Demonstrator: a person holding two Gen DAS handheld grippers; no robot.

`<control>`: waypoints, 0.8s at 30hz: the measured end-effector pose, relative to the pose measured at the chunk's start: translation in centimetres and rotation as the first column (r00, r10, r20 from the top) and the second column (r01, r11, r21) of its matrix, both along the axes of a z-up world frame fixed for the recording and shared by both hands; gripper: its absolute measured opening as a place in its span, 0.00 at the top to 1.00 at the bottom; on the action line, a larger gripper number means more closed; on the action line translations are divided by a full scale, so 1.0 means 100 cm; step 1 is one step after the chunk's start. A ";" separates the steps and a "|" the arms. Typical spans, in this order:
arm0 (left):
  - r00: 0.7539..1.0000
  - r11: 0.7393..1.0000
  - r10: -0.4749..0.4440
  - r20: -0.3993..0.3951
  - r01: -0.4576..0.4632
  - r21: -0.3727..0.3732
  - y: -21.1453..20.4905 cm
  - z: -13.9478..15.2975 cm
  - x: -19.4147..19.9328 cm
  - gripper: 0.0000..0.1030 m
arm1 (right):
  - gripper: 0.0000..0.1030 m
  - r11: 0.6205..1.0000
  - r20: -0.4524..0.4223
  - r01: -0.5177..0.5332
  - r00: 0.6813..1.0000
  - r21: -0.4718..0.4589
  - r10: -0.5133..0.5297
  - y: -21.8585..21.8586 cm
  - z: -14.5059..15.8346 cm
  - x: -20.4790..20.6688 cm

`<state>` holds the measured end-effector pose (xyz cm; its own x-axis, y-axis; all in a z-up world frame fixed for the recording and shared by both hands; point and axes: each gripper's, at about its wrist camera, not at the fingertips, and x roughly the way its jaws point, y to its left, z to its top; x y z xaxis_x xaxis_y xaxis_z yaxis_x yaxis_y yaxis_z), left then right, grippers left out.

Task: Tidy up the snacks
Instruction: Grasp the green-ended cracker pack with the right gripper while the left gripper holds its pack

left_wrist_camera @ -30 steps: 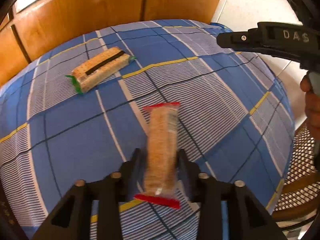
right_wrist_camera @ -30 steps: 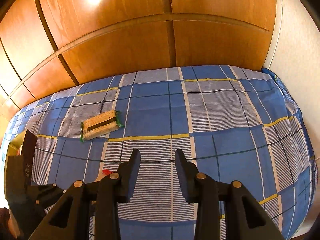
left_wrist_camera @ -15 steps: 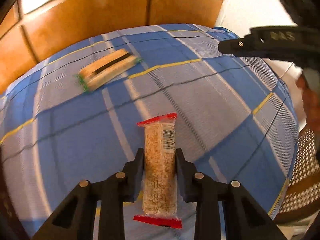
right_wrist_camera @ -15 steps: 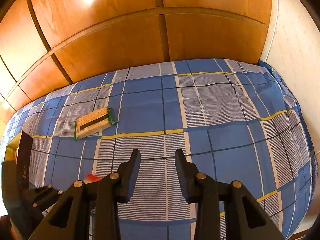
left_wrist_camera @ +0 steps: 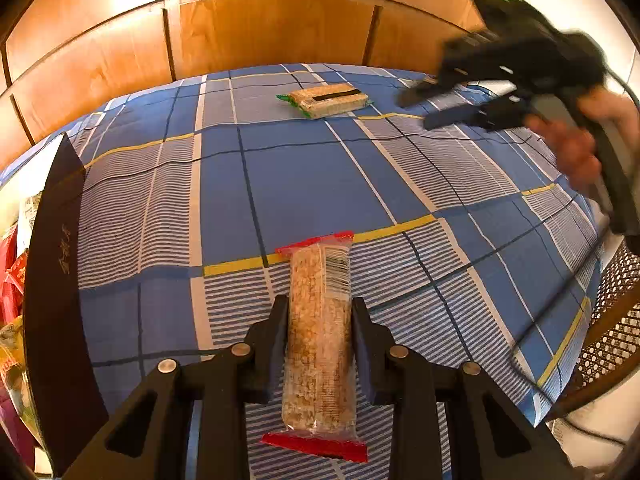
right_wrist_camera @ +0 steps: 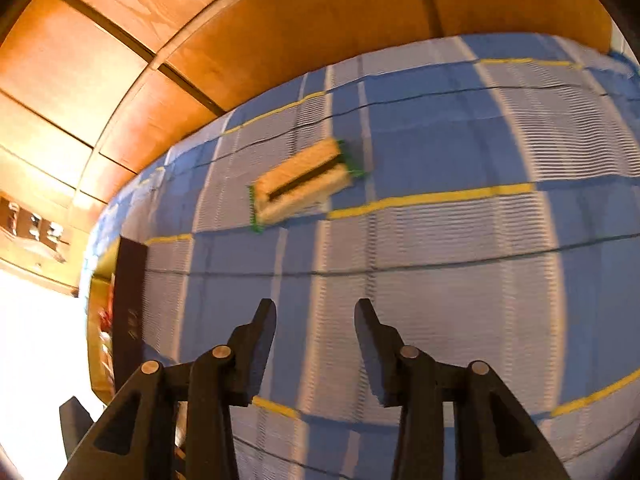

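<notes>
My left gripper is shut on a red-ended cracker pack and holds it above the blue checked cloth. A green-ended cracker pack lies flat at the far side of the cloth; it also shows blurred in the right wrist view. My right gripper is open and empty above the cloth, short of the green-ended pack. The right gripper also shows in the left wrist view, hovering to the right of that pack.
A dark box wall stands at the left edge, with colourful snack packets behind it; the box shows in the right wrist view too. Wooden panels back the table. A wicker chair stands at right.
My left gripper has swung left with the red-ended pack, bringing the dark box into view. My right gripper has moved toward the green-ended pack and tilted.
</notes>
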<state>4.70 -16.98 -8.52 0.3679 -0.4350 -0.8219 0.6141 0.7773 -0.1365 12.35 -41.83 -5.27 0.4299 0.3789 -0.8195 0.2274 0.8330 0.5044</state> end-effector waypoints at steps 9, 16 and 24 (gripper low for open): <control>1.000 0.999 -0.001 0.016 0.001 -0.051 0.010 0.000 -0.004 0.69 | 0.43 0.956 -0.046 0.274 0.962 0.102 -0.271 0.004 -0.024 0.070; 1.000 0.997 -0.004 0.012 0.005 -0.079 0.015 -0.001 -0.005 0.69 | 0.41 0.960 -0.081 0.275 0.957 -0.052 -0.279 0.019 -0.029 0.117; 1.000 0.996 0.001 0.005 0.000 -0.084 0.019 0.000 -0.004 0.69 | 0.30 0.964 -0.105 0.077 0.989 -0.253 -0.107 0.062 -0.022 0.158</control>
